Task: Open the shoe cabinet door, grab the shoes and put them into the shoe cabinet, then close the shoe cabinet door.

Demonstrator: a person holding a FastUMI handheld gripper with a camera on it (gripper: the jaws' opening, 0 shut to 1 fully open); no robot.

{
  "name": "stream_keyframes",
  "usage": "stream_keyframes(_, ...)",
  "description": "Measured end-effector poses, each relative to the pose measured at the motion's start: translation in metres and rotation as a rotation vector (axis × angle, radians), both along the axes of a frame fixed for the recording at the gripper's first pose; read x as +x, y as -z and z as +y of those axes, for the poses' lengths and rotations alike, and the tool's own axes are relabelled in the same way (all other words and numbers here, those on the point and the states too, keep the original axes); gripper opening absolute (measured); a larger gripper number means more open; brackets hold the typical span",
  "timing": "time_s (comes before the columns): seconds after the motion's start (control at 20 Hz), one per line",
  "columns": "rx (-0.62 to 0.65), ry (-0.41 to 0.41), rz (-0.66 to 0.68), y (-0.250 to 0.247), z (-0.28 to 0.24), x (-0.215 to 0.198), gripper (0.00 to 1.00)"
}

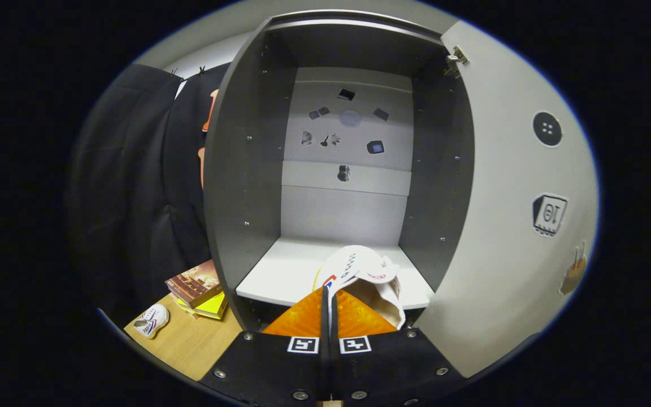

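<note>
My gripper (pixel 328 297) has its two fingers drawn together to a narrow slit, and both press on the collar of a white shoe (pixel 368 277), which I hold by that edge. The shoe hangs just ahead of the fingertips, its opening turned toward me, at the front edge of the cabinet shelf (pixel 286 268). Whether its sole rests on the shelf or is clear of it I cannot tell.

The shoe cabinet (pixel 241 169) stands open before me. Its door (pixel 506 215) is swung fully out to the right, hinge (pixel 457 58) visible at the upper corner, with several stickers on the inner face. The back panel (pixel 345 186) of the cabinet also carries small stickers. The shelf behind the shoe is pale and bare.

To the left of the cabinet, on the desk (pixel 190 345), a second white shoe (pixel 152 320) lies near the desk's front edge, well apart from my fingers. Just beyond it, beside the cabinet's left wall, is a short stack of books (pixel 198 288), the top one brown, a yellow one beneath.
</note>
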State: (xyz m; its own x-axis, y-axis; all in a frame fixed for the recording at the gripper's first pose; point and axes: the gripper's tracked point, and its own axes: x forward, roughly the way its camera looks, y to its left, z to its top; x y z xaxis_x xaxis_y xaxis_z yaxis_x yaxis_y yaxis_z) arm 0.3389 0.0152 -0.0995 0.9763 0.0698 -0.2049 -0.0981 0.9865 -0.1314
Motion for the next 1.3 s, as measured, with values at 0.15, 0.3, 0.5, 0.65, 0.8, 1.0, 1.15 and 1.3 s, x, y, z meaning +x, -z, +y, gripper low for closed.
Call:
stream_keyframes(0.15, -0.008, -0.008, 0.010, 0.008, 0.010, 0.052, 0.00)
stream_keyframes(0.3, -0.011, -0.003, 0.012, 0.015, 0.016, 0.102, 0.00)
stream_keyframes(0.5, -0.020, 0.005, 0.046, 0.029, 0.022, 0.153, 0.00)
stream_keyframes(0.65, -0.033, 0.010, 0.063, 0.038, 0.026, 0.173, 0.00)
stream_keyframes(0.8, -0.053, 0.021, 0.069, 0.043, 0.027, 0.178, 0.00)
stream_keyframes(1.0, -0.057, 0.029, 0.067, 0.043, 0.030, 0.174, 0.22)
stream_keyframes(1.15, -0.037, 0.041, -0.013, 0.020, 0.034, 0.174, 0.43)
stream_keyframes(1.3, -0.019, 0.042, -0.020, 0.013, 0.033, 0.167, 0.48)
